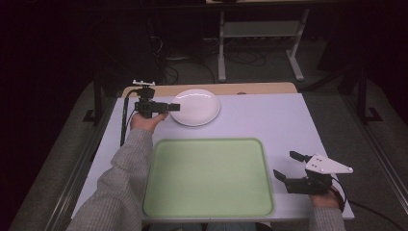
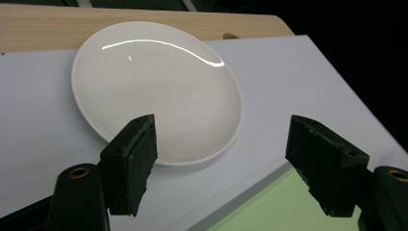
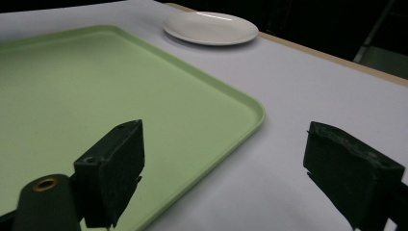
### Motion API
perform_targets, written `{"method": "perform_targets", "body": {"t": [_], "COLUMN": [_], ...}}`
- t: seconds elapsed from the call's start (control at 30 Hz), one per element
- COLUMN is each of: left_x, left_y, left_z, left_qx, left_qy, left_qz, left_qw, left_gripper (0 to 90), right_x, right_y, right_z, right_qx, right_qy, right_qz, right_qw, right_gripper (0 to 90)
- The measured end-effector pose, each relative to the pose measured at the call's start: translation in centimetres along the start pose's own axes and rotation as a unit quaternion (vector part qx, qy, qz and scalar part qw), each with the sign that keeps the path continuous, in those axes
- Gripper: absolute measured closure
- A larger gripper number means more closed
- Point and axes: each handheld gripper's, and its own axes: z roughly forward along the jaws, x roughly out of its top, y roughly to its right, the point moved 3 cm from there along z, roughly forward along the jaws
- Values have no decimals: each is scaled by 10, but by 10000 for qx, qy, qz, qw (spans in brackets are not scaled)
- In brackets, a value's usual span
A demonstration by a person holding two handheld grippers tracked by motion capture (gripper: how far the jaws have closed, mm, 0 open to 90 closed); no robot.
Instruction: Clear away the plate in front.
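Note:
A white empty plate (image 1: pixel 195 107) lies at the back of the table, left of centre. My left gripper (image 1: pixel 174 108) hovers at the plate's left rim, pointing at it. In the left gripper view the plate (image 2: pixel 159 91) lies just ahead, and the left gripper (image 2: pixel 226 159) is open with nothing between its jaws. An empty light green tray (image 1: pixel 208 177) lies at the front centre. My right gripper (image 1: pixel 285 164) is held just right of the tray, open and empty. In the right gripper view the right gripper (image 3: pixel 226 173) straddles the tray's edge (image 3: pixel 250 122), with the plate (image 3: pixel 210 28) far off.
A white sheet (image 1: pixel 269 120) covers the table, with a bare wooden strip (image 1: pixel 250 88) along the far edge. Beyond the table are a dark floor and a metal frame's legs (image 1: pixel 221 53). The tray's corner (image 2: pixel 288 207) shows below the left gripper.

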Motion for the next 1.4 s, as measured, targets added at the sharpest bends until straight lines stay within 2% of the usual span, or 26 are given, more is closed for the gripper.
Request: {"method": "perform_targets", "body": {"t": [0.1,0.13,0.2,0.27,0.3,0.33,0.4,0.47,0.53,0.63,0.7,0.77,0.83,0.87,0.9,0.93,0.97,1.03,1.2,1.27,1.33,1.37,1.4], "left_x": [3,3,3,2,1,0,-1,-5,-7,-11,-14,-18,-22,-27,-27,-32,-32,-35,-35,-34,-35,-35,-34], "left_y": [-11,-17,-20,-26,-30,-35,-38,-45,-48,-56,-60,-64,-67,-71,-71,-76,-76,-78,-75,-72,-71,-70,-67], "left_z": [9,13,16,21,24,28,31,38,41,48,53,57,60,63,63,65,65,64,66,69,72,73,76], "left_qx": [13,33,76,144,138,174,196,242,280,376,393,405,352,298,298,57,57,1,-35,13,-52,-19,-40], "left_qy": [25,74,63,32,28,33,6,-42,-82,-134,-185,-213,-188,-159,-159,-54,-54,68,99,120,138,182,199], "left_qz": [-318,-518,-568,-733,-838,-1032,-1077,-1267,-1312,-1549,-1641,-1786,-2014,-2250,-2250,-2617,-2617,-2771,-3001,-3083,-3225,-3271,-3421], "left_qw": [9995,9986,9983,9972,9964,9945,9940,9916,9909,9871,9855,9829,9787,9738,9738,9651,9651,9608,9538,9512,9464,9448,9395], "left_gripper": [267,269,283,281,281,278,279,291,295,293,282,282,285,288,292,294,297,318,323,335,363,363,364], "right_x": [0,0,0,0,0,0,0,0,0,0,0,0,0,0,0,0,0,0,1,1,1,1,1], "right_y": [0,-1,0,0,0,0,0,0,0,0,0,0,0,1,1,1,1,1,1,1,1,1,2], "right_z": [1,1,1,1,1,1,1,1,1,1,1,0,0,-1,-1,-1,-1,-1,-2,-2,-2,-2,-2], "right_qx": [9,15,10,8,2,0,1,4,23,31,45,48,58,94,94,113,113,112,106,94,88,88,78], "right_qy": [-15,-10,-18,-19,-19,-26,-21,-12,-18,-15,-28,-14,-4,0,0,2,2,19,53,59,72,72,82], "right_qz": [5,-3,3,6,9,10,7,12,10,9,3,2,22,47,47,60,60,66,59,76,71,71,71], "right_qw": [10000,10000,10000,10000,10000,10000,10000,10000,10000,10000,10000,10000,10000,9999,9999,9999,9999,9999,9999,9999,9999,9999,9999], "right_gripper": [133,133,133,133,133,133,133,133,133,133,133,133,133,133,133,133,133,133,133,133,133,133,133]}}
